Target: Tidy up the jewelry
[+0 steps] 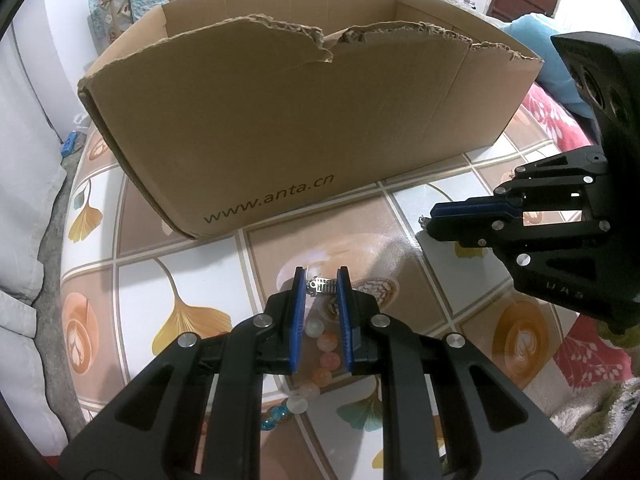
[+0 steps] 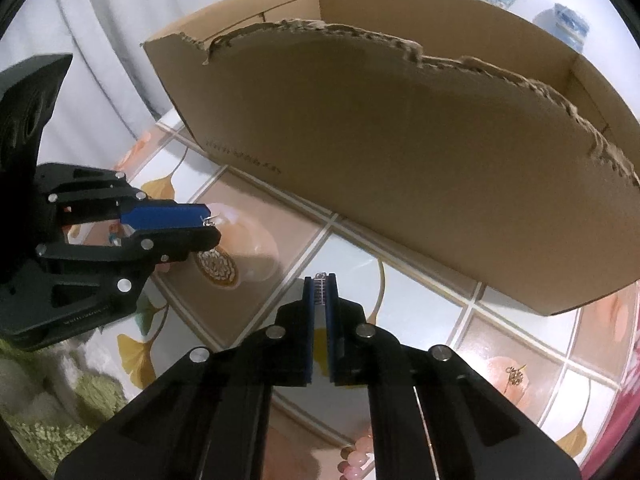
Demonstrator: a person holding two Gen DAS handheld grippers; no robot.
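1. The left gripper (image 1: 321,282) is clamped on a small silver clasp piece (image 1: 320,285) held crosswise between its blue pads (image 1: 299,312). Below the jaws a strand of pale pink, orange and white beads (image 1: 322,354) trails back toward the camera, ending near a teal bead (image 1: 274,416); whether the strand joins the clasp cannot be told for sure.

2. The right gripper (image 2: 320,280) has its jaws drawn close on a thin silver ladder-like strip (image 2: 320,294) that stands upright between the pads. Under its body, close to the camera, some pink beads (image 2: 354,462) show.

3. Off to the right gripper's right, a small gold charm (image 2: 515,375) lies on the tiled tablecloth (image 2: 420,344), well apart from both tools.

4. Straight ahead of both grippers stands the cardboard box (image 1: 280,120), its near wall torn along the top edge and rising above the fingertips. Its inside is hidden from here.

5. Judged from this, both pieces are picked up and the step in hand is carrying them to the box.

6. The next move likely calls for lifting each gripper above the ragged near wall, moving forward over the opening, then parting the jaws. The dangling beads could catch on the torn edge, so the left should rise high enough to clear them.
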